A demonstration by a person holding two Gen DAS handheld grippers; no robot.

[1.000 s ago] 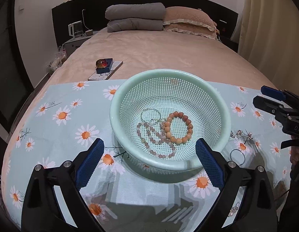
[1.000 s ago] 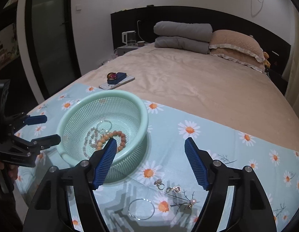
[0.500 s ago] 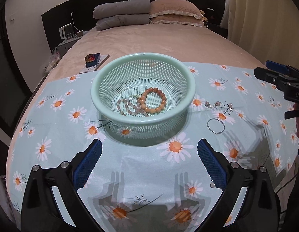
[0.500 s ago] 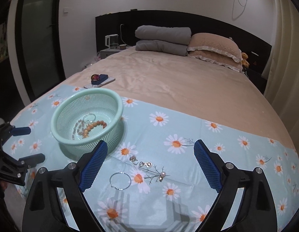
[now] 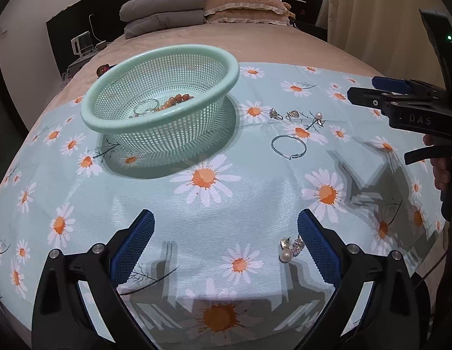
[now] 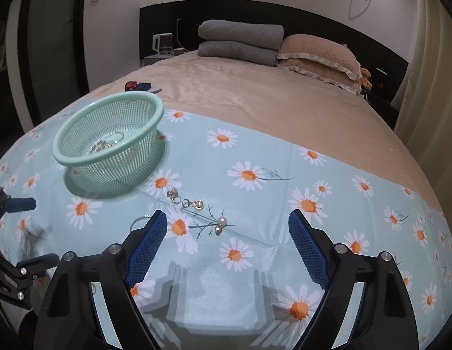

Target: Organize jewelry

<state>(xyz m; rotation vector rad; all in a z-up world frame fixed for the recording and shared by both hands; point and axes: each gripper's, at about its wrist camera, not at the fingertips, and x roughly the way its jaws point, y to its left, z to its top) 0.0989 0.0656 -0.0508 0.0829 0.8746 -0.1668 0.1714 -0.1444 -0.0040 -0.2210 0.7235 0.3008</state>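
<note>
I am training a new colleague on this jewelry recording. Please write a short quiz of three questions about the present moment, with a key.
1. True or false: the left gripper is shut on a bracelet.
2. Multiple choice: where does the thin silver bangle lie? A) inside the green basket B) on the daisy cloth, beside the basket C) on the grey pillows
3. Fill in: the orange bead bracelet lies inside the ____.

Key: 1. False; both the left and the right gripper are open and hold nothing. 2. B. 3. basket.
</note>
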